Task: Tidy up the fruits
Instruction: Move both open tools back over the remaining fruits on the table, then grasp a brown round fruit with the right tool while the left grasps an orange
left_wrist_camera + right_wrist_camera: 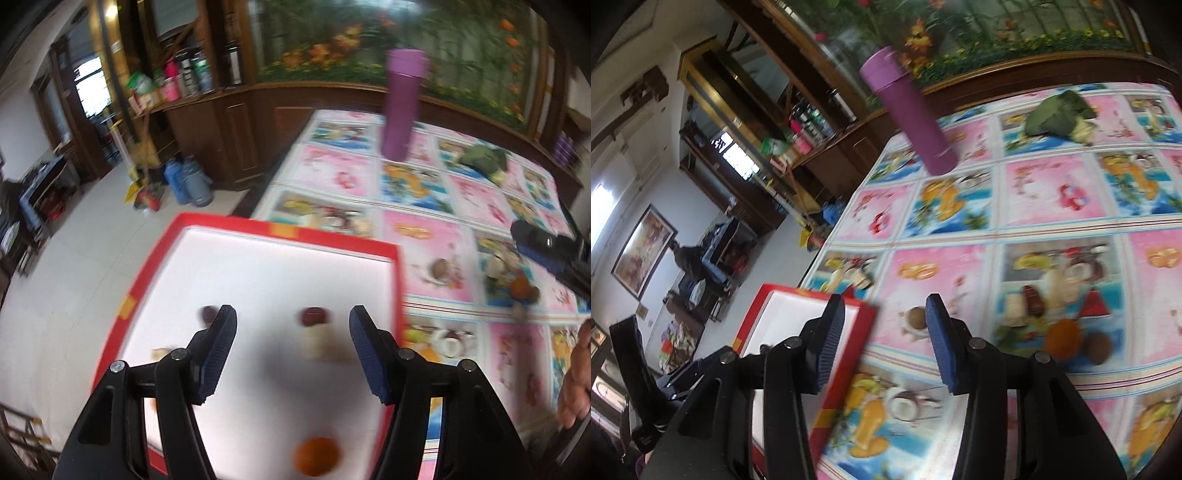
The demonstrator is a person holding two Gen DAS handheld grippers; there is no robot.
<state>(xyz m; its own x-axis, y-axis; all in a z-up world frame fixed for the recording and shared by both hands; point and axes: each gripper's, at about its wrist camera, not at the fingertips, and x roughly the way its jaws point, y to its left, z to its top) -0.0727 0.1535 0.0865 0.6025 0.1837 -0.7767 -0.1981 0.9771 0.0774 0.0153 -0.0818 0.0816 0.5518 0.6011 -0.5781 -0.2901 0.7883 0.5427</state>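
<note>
Hovering over the red box point(397, 273), the left gripper point(293, 325) stood open and empty, a dark fruit point(314, 316) between its jaws; the right gripper point(886, 317) likewise gaped, empty.

Ahead of the left gripper point(293, 321), a dark wooden cabinet point(229, 140) is running along the far wall, carrying a large glass panel point(369, 40) painted with orange flowers and green leaves. To the gripper's left, bottles and cans point(184, 77) are crowding an open shelf. Blue thermos flasks point(188, 181) are standing on the pale tiled floor point(85, 229) at the cabinet's foot. Farther left, daylight is coming through a window point(86, 83) in a dark frame. From the right wrist view, a framed picture point(642, 251) is hanging on the white wall far left of the right gripper point(884, 325). The tabletop point(1034, 229) is wearing a pink and blue fruit-print cloth.
</note>
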